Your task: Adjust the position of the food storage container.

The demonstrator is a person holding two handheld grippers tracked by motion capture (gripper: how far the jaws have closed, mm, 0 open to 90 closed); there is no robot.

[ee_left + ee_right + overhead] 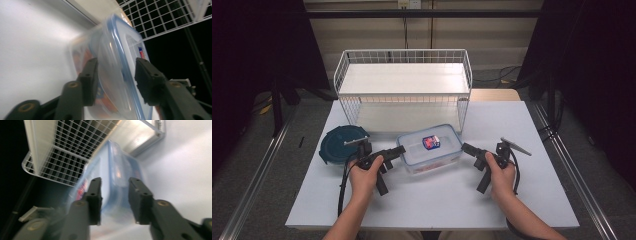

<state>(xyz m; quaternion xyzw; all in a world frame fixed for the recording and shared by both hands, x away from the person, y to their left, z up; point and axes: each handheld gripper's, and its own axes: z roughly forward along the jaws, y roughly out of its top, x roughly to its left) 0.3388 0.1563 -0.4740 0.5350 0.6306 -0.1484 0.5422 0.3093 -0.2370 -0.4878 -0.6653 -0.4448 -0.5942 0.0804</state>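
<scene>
A clear plastic box [429, 150] with a blue-rimmed lid and a red and blue label [431, 142] sits mid-table, in front of the wire rack. My left gripper [400, 149] is at the box's left end. In the left gripper view the gripper [116, 62] is open, and its jaws straddle that end of the box [110, 50]. My right gripper [464, 147] is at the box's right end. It [115, 181] is open, and the blurred box [117, 160] lies just past its jaw tips. A hand holds each gripper.
A white wire rack [404, 77] with a shelf stands at the back of the white table [437, 200], close behind the box. A dark blue round lid [337, 145] lies left of my left gripper. Dark floor and metal rails flank the table.
</scene>
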